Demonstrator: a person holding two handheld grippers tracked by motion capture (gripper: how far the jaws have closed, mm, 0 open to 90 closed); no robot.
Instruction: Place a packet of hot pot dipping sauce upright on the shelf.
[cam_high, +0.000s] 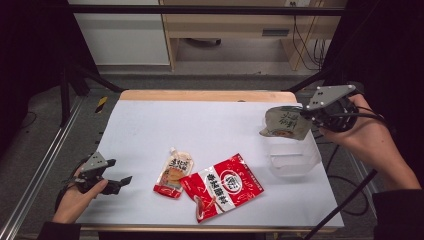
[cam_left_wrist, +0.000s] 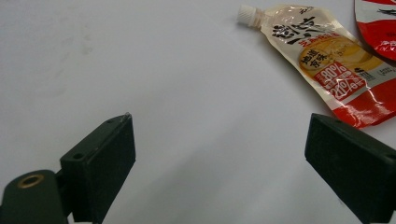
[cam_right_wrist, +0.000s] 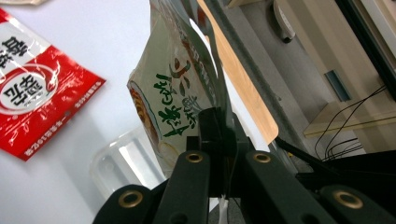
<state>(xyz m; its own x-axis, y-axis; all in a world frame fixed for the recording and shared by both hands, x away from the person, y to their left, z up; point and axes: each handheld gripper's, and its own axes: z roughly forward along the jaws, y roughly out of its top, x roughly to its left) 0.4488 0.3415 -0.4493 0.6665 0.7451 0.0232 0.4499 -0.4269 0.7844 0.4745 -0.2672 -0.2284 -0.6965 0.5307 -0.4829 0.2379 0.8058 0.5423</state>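
**Green-lettered pouch held over the clear container at the table's right side**

Pouch with green lettering (cam_high: 284, 123) hangs in the air from your right gripper (cam_high: 306, 113), just above the clear plastic container (cam_high: 294, 159) near the right edge of the white sheet (cam_high: 210, 125). In the right gripper view the jaws are closed tight on the pouch's edge (cam_right_wrist: 175, 93), and the container shows below it (cam_right_wrist: 122, 163).

Nearest you, at the front left corner of the sheet, your left hand (cam_high: 75, 197) holds the left gripper (cam_high: 120, 184) low over the surface. Its jaws stand wide apart with nothing between them; in the left gripper view bare white sheet lies in the gap.

Just beyond, near the front middle, a spouted pouch (cam_high: 173, 173) lies flat, its white cap pointing away from you. A red and white packet (cam_high: 222, 186) lies beside it on the right, and the two touch at their near corners. The left gripper view shows the spouted pouch (cam_left_wrist: 327, 65) at upper right.

Farther back the sheet is bare up to a strip of wooden tabletop (cam_high: 207, 95). Beyond the table you see grey floor, a white cabinet at left, a pale wooden unit in the middle and black cables at right. Dark frame bars run along both sides.
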